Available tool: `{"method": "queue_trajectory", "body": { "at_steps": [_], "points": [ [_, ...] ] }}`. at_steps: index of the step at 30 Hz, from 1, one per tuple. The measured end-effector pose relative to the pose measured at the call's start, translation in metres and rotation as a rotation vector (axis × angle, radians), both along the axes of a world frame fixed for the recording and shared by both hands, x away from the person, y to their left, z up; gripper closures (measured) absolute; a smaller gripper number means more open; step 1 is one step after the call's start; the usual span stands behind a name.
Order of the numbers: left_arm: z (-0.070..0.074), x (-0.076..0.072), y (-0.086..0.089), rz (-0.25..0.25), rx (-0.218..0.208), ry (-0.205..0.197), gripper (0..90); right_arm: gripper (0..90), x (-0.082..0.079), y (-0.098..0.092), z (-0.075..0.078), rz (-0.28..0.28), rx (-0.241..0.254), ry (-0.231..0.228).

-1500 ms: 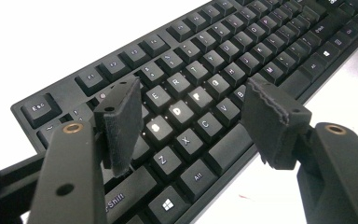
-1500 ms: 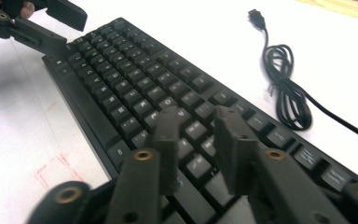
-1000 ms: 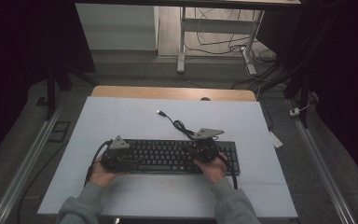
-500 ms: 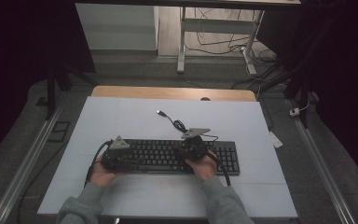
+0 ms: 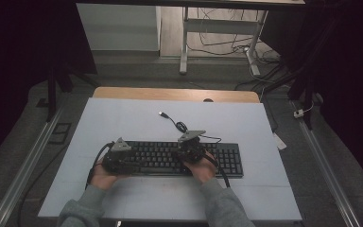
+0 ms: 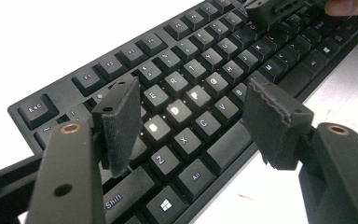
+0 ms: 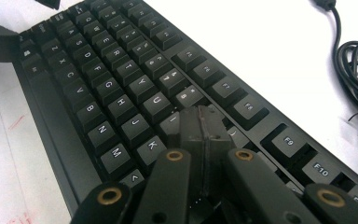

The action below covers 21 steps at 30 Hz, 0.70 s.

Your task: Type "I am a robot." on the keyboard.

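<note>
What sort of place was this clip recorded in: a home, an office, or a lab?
Most likely a lab or recording workspace. A white-topped table holds just a black keyboard and its loose cable, dark curtains hang at the sides, and bundled wires lie on the floor under a desk behind.

table: white top [image 5: 123, 118] | desk legs behind [image 5: 184, 42] | floor cables [image 5: 227, 33] | rail, left [image 5: 23, 165]

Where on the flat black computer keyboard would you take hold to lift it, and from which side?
Grip the flat black computer keyboard by a short end edge, probably its right end, coming in level from that side. It lies flat on the white table, wide and thin, so only its thin edges fit between jaws. The left gripper hovers open over the left keys; the right gripper is shut over the middle keys.
</note>
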<state>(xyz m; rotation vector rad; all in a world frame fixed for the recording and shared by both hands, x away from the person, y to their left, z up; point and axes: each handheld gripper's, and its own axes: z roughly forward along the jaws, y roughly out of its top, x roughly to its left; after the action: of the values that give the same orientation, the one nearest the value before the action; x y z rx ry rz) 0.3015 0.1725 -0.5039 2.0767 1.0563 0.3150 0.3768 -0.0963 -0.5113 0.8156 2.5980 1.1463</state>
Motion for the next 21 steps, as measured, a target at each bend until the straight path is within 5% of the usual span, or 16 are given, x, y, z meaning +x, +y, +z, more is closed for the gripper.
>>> {"method": "queue_trajectory", "body": {
  "at_steps": [8,21],
  "points": [
    [0.000,0.000,0.000,0.000,0.004,0.001,36.5,89.6,-0.001,0.003,-0.004,0.000,-0.030,-0.014],
    [0.001,-0.001,0.002,0.007,-0.003,-0.008,36.4,85.7,-0.011,-0.013,0.009,0.003,0.054,-0.047]
  ]
}}
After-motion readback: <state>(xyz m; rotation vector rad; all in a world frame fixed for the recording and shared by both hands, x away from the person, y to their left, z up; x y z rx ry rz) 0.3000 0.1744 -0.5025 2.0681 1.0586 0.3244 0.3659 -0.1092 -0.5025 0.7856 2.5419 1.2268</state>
